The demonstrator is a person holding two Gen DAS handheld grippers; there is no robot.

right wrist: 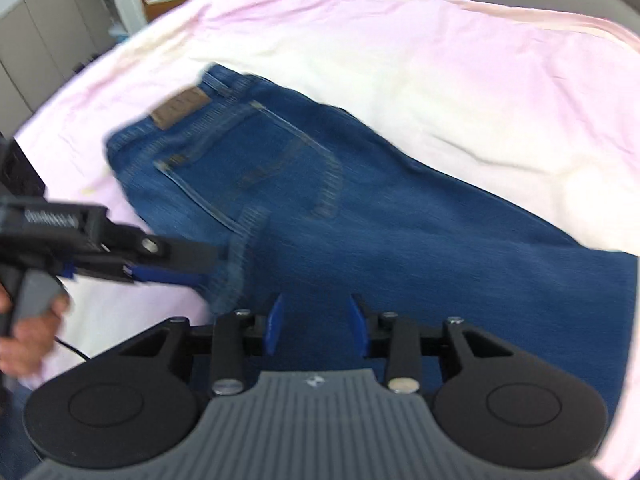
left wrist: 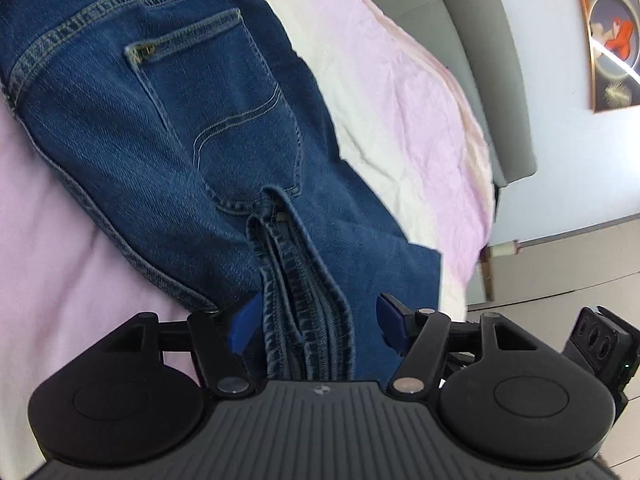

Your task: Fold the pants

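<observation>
While the dark blue denim pants (left wrist: 180,128) lie spread across a pale pink, creased bed sheet (left wrist: 400,92), back pocket (left wrist: 224,96) up and brown leather waist patch (right wrist: 180,109) at the far end, the left gripper (left wrist: 316,320) sits over a bunched stack of stitched hems (left wrist: 304,300). Its blue-padded fingers (left wrist: 244,320) stand apart on either side of that stack, the left pad just beside the cloth and the right pad clear of it. In the right wrist view the right gripper (right wrist: 316,322) hovers above flat denim with its blue fingers (right wrist: 275,322) parted and nothing between them. A person's hand (right wrist: 28,340) grips the left tool's grey handle (right wrist: 38,294). Beyond the bed stands a grey headboard (left wrist: 472,60).
</observation>
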